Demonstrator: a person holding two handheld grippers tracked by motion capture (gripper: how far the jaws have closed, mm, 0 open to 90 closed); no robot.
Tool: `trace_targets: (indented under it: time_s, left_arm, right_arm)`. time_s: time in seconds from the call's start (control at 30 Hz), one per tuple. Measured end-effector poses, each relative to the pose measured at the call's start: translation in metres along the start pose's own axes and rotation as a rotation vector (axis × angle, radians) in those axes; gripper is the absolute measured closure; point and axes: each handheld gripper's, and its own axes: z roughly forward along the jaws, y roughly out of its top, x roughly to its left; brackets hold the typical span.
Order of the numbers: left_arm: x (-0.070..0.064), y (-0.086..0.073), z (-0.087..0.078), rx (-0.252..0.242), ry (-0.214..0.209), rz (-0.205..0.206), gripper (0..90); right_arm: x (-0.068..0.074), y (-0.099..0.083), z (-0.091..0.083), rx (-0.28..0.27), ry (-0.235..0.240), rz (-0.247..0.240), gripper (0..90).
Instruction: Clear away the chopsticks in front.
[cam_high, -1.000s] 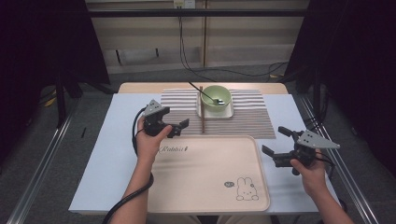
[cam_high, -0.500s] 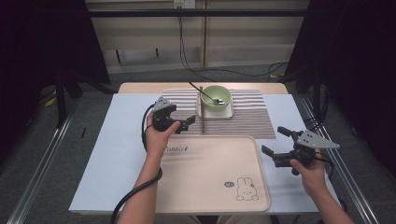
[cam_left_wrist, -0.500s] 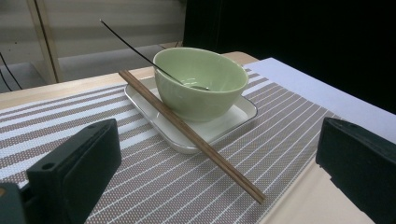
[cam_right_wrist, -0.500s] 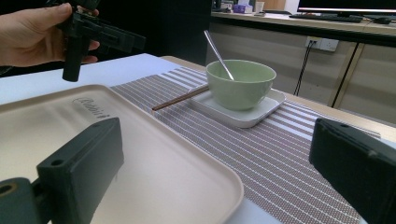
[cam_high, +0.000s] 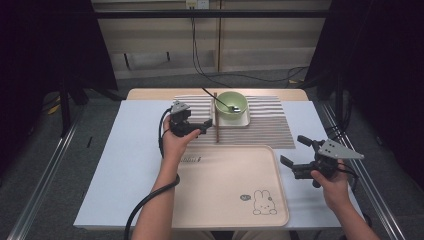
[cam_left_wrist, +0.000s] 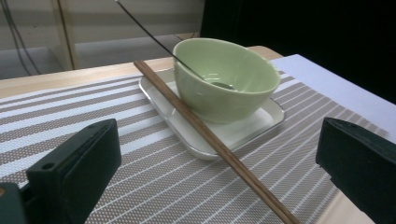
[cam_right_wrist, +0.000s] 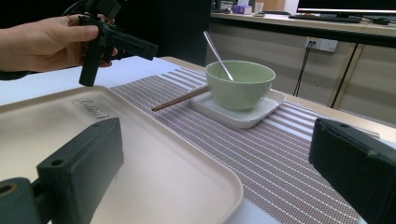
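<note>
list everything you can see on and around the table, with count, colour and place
bowl: 1, pale green, on the small white plate at the far middle
spoon: 1, metal, leaning in the bowl, handle up to the left
plate: 1, white, square, on the striped mat
chopsticks: brown, count unclear, lying along the plate's left rim onto the mat
striped mat: 1, brown and white, far half of the table
tray: 1, beige with a rabbit print, near middle
table cover: 1, white, under it all
left gripper: black, jaws open, near the chopsticks
right gripper: black, jaws open, right of the tray
</note>
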Motion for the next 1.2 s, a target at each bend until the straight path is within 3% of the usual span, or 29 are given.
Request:
trace_targets:
  time_s: [0.17, 0.3, 0.4, 0.57, 0.67, 0.77, 0.93, 1.03, 1.2]
  left_arm:
    - [0.002, -0.001, 0.007, 0.013, 0.041, -0.002, 0.0]
    - [0.001, 0.001, 0.013, 0.002, 0.069, -0.043, 1.3]
    - [0.001, 0.002, 0.019, 0.011, 0.088, -0.051, 3.7]
    - [-0.001, 0.002, 0.027, 0.030, 0.117, -0.033, 13.4]
    - [-0.001, 0.003, 0.031, 0.033, 0.137, -0.049, 16.8]
    - [0.000, 0.002, 0.035, 0.043, 0.121, -0.063, 23.1]
    - [-0.001, 0.000, 0.042, 0.072, 0.154, -0.075, 31.8]
    - [-0.002, 0.001, 0.045, 0.088, 0.159, -0.048, 37.3]
    - [-0.005, 0.003, 0.051, 0.134, 0.176, -0.081, 42.1]
  right_arm:
    - [0.000, 0.000, 0.000, -0.001, -0.001, -0.002, 2.8]
    - [-0.001, 0.000, 0.000, 0.000, 0.002, -0.002, 2.8]
    - [-0.001, 0.000, 0.000, -0.002, 0.005, -0.002, 2.8]
    - [-0.001, 0.000, 0.000, -0.001, 0.000, 0.002, 2.8]
    - [-0.001, 0.000, 0.000, -0.002, 0.001, -0.001, 3.0]
    - [0.000, 0.000, 0.001, -0.002, -0.001, 0.004, 3.0]
    - [-0.001, 0.000, 0.001, -0.002, 0.005, -0.001, 3.0]
    - [-0.001, 0.000, 0.001, -0.001, 0.005, -0.002, 3.0]
    - [-0.001, 0.000, 0.001, -0.001, 0.004, 0.001, 3.0]
